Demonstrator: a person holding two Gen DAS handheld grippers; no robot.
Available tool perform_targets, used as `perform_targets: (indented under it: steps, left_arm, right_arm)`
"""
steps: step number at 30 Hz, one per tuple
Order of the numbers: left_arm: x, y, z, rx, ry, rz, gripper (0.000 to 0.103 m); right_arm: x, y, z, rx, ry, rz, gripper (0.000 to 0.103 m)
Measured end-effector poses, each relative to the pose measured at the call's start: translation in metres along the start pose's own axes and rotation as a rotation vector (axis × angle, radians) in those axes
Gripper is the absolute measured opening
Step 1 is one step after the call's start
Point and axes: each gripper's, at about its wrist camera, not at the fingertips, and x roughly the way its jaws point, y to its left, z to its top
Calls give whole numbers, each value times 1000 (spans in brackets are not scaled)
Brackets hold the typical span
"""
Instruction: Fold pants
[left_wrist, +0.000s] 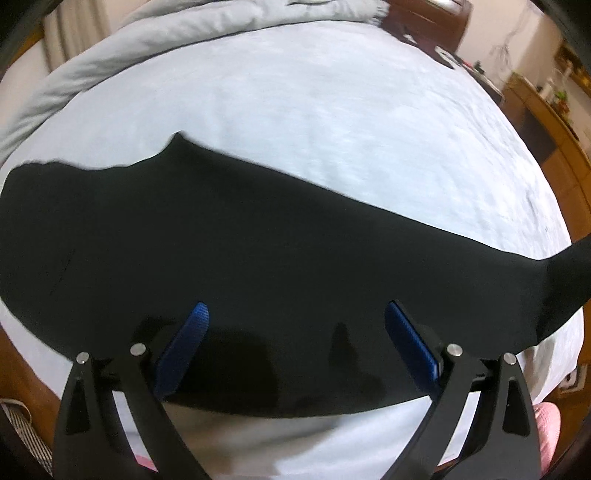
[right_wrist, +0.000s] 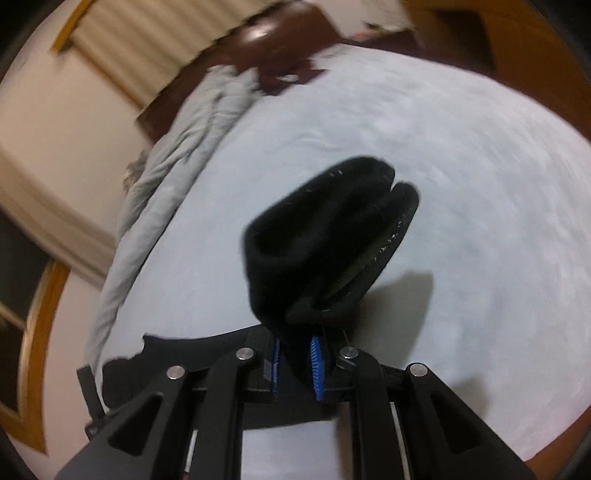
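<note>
Currently R gripper (right_wrist: 297, 363) fingers clamp hem end of black fabric pants (left_wrist: 258, 258), lifted off pale-blue bed sheet (left_wrist: 314, 129); L gripper (left_wrist: 297, 341) fingers wide, empty. Legs look stacked; lengthwise folds left.

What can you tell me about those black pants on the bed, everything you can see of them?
The black pants are plain, soft, matte fabric, spread mostly flat and lengthwise across the pale blue bed sheet. One end, apparently the leg hems, is bunched and lifted off the sheet, pinched between the blue pads of the right gripper, with two rounded cuffs poking up. The left gripper is above the near edge, jaws wide apart, gripping nothing.
</note>
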Motion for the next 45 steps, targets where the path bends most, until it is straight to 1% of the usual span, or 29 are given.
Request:
perform_targets:
  steps: [2, 3, 6, 8, 10, 12, 13, 16, 18, 22, 25, 27, 28, 29, 30, 31, 33, 34, 36, 38, 41, 42, 45]
  left_arm:
    - [-3, 15, 1, -35, 4, -9, 96]
    - [-9, 26, -5, -49, 4, -17, 96]
    - [-12, 44, -7, -95, 8, -34, 96]
    - [-13, 53, -10, -124, 12, -38, 96]
    - [-13, 62, -11, -150, 16, -47, 96]
    - [-15, 66, -16, -172, 14, -56, 96]
    - [-20, 79, -22, -182, 11, -62, 96]
    - [-23, 87, -21, -199, 6, -74, 96]
    - [-26, 92, -24, -207, 2, -79, 96]
    - [-28, 97, -22, -222, 5, -106, 96]
    - [-28, 97, -19, -222, 7, -118, 96]
    - [-27, 95, -16, -216, 11, -121, 96]
    - [-25, 93, -14, -211, 17, -122, 96]
    - [-23, 90, -12, -204, 25, -121, 96]
    - [-20, 87, -9, -195, 36, -121, 96]
    - [-16, 84, -7, -186, 45, -123, 96]
    - [-11, 78, -5, -167, 59, -132, 96]
    - [-8, 74, -4, -159, 68, -139, 96]
    - [-1, 68, -4, -152, 88, -147, 96]
    - [7, 63, -4, -151, 112, -165, 96]
    - [17, 54, -7, -153, 143, -185, 96]
    - [20, 49, -7, -145, 147, -181, 96]
    - [26, 36, -6, -111, 155, -148, 96]
  right_arm:
    - [7, 35, -2, -69, 2, 10, 14]
    - [12, 54, -3, -97, 10, 33, 14]
    - [21, 89, -9, -141, 39, 95, 14]
    - [31, 115, -15, -178, 69, 121, 14]
    - [46, 146, -22, -231, 99, 123, 14]
    - [67, 172, -32, -293, 138, 94, 14]
    - [76, 179, -37, -308, 152, 86, 14]
    - [103, 197, -59, -343, 217, 87, 14]
    - [114, 206, -73, -368, 244, 94, 14]
    - [143, 223, -99, -395, 302, 139, 14]
    - [165, 225, -116, -405, 351, 124, 14]
    - [178, 223, -127, -401, 390, 115, 19]
    - [186, 220, -131, -391, 421, 113, 25]
    - [190, 218, -134, -381, 443, 117, 38]
    - [194, 216, -137, -369, 471, 135, 46]
    - [194, 213, -139, -347, 497, 175, 56]
    - [189, 209, -138, -311, 506, 247, 63]
    - [187, 207, -136, -296, 514, 272, 70]
    - [176, 199, -128, -270, 511, 302, 71]
    - [163, 186, -117, -247, 482, 297, 71]
    - [138, 149, -93, -173, 408, 242, 71]
    - [130, 133, -85, -142, 380, 215, 71]
    - [113, 102, -72, -110, 329, 145, 71]
